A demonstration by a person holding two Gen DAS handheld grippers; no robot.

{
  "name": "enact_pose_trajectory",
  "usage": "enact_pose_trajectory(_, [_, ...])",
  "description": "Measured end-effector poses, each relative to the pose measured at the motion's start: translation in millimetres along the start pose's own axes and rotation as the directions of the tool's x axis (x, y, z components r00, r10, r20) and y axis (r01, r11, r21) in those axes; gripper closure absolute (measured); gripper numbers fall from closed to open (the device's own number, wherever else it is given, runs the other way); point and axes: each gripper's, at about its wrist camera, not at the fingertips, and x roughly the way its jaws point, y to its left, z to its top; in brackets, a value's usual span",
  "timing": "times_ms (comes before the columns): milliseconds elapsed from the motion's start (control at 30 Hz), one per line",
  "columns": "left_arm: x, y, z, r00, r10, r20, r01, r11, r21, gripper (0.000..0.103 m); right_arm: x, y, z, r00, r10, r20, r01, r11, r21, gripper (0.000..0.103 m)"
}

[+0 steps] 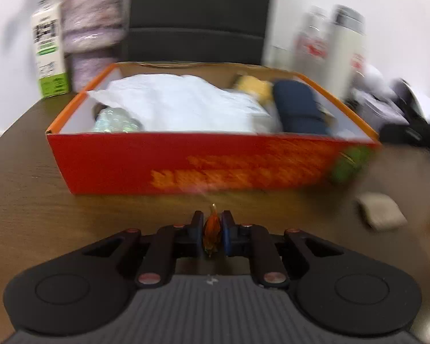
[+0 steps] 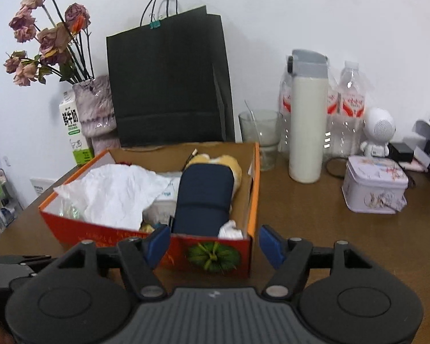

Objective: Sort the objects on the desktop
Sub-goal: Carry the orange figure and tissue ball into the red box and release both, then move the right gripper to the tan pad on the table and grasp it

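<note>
While the left wrist view is motion-blurred, the left gripper (image 1: pixel 212 230) at lower centre is clamped narrow on a small orange translucent wrapper (image 1: pixel 212 232), above the brown wooden desk (image 1: pixel 28 195). Open orange cardboard box (image 1: pixel 203 163) fills mid-frame, holding white crumpled paper (image 1: pixel 172 103) and a navy fabric pouch (image 1: pixel 298 109).

Right wrist view: right gripper (image 2: pixel 212 243) spread wide, nothing between its pads, at the box's near right corner. White thermos bottle (image 2: pixel 306 126) stands right of centre.

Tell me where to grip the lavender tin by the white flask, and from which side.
Grip the lavender tin across its flat side walls just below the lid, coming from above with the open right gripper. It sits upright with bare table around it.
</note>
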Motion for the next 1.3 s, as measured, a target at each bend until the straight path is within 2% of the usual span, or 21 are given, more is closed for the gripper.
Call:
enact_pose_trajectory(100, [-43.0, -8.7, 13.9, 0.994, -0.021, 0.106, 0.023, 1.000, -0.021, 0.089, -6.6, -7.0, 7.5, 1.000, 0.011, 0.011, -0.011, 1.000, 0.000, 0.036])
enact_pose_trajectory(133, [-53.8, -8.7, 29.0, 0.989, -0.024, 0.145, 0.031, 0.998, -0.047, 0.089, -9.7, -8.8, 13.5, 1.000, 0.021, 0.022, -0.021, 1.000, 0.000, 0.036])
enact_pose_trajectory(200, [-56.9, -9.6, 62.2, 0.984, -0.035, 0.174, 0.046, 0.997, -0.060, 0.089, -12.4, -10.7, 25.0, 0.998, 0.041, 0.049, -0.041, 0.999, 0.012, 0.036])
enact_pose_trajectory(267, [-36.5, -10.9, 96.1, 0.988, 0.000, 0.156, 0.009, 0.999, -0.053, 0.089, -12.5, -11.1, 34.4, 0.994, 0.062, 0.092, -0.065, 0.997, 0.029, 0.036])
enact_pose_trajectory(333, [-0.5, -8.1, 118.1, 0.998, 0.003, 0.065, 0.000, 0.999, -0.048, 0.088, -6.8, -10.9, 40.6, 0.992, 0.072, 0.104, -0.076, 0.996, 0.038, 0.036])
enact_pose_trajectory(433, [39.9, -6.0, 125.2, 0.997, 0.071, -0.027, -0.072, 0.996, -0.048, 0.086, 7.4, -12.3, 39.3, 0.994, 0.054, 0.094, -0.060, 0.997, 0.058, 0.036])
enact_pose_trajectory(500, [50.1, -9.1, 119.8, 0.995, 0.078, -0.055, -0.079, 0.997, -0.013, 0.059, 20.6, -13.9, 34.2, 0.998, 0.041, 0.045, -0.044, 0.997, 0.070, 0.036])
enact_pose_trajectory(533, [49.4, -10.8, 115.9, 0.995, 0.084, -0.052, -0.084, 0.996, -0.010, 0.029, 26.7, -14.3, 32.1, 0.999, 0.042, 0.021, -0.044, 0.996, 0.077, 0.036])
enact_pose_trajectory(567, [44.7, -12.2, 112.2, 0.995, 0.090, -0.030, -0.090, 0.996, -0.014, 0.015, 32.2, -13.8, 30.2, 0.999, 0.036, 0.000, -0.036, 0.996, 0.078, 0.036])
enact_pose_trajectory(600, [36.2, -15.1, 108.5, 0.996, 0.090, 0.009, -0.089, 0.996, -0.011, 0.014, 34.6, -11.7, 28.4, 1.000, 0.026, -0.011, -0.026, 0.997, 0.071, 0.035])
enact_pose_trajectory(667, [20.1, -21.4, 105.3, 0.996, 0.083, 0.040, -0.084, 0.996, 0.028, 0.011, 35.4, -4.7, 27.1, 1.000, 0.014, -0.028, -0.013, 0.999, 0.033, 0.034])
enact_pose_trajectory(733, [1.5, -20.6, 103.0, 0.992, 0.103, 0.070, -0.107, 0.993, 0.049, 0.004, 29.9, 1.3, 26.5, 1.000, 0.029, -0.011, -0.029, 1.000, 0.004, 0.022])
enact_pose_trajectory(833, [-29.2, -9.3, 93.2, 0.982, 0.139, 0.127, -0.144, 0.989, 0.031, 0.000, 20.7, 7.7, 28.0, 0.999, 0.036, 0.010, -0.036, 0.999, -0.021, 0.020])
enact_pose_trajectory(967, [-64.0, 10.3, 62.0, 0.981, 0.160, 0.114, -0.160, 0.987, -0.011, 0.000, 11.4, 17.3, 30.7, 0.999, 0.024, 0.024, -0.023, 0.999, -0.042, 0.020])
enact_pose_trajectory(1100, [-88.9, 18.4, 12.8, 0.973, 0.189, 0.133, -0.186, 0.982, -0.033, 0.000, -7.5, 35.9, 32.4, 0.997, 0.053, 0.053, -0.047, 0.994, -0.098, 0.020])
enact_pose_trajectory(1200, [-98.0, 21.7, -15.4, 0.980, 0.168, 0.102, -0.165, 0.985, -0.046, 0.000, -32.6, 45.1, 29.7, 0.992, 0.080, 0.094, -0.069, 0.992, -0.110, 0.018])
enact_pose_trajectory(1300, [-108.9, 25.7, -38.1, 0.987, 0.132, 0.088, -0.124, 0.988, -0.090, 0.000, -60.1, 48.3, 11.8, 0.992, 0.076, 0.098, -0.068, 0.994, -0.080, 0.017])
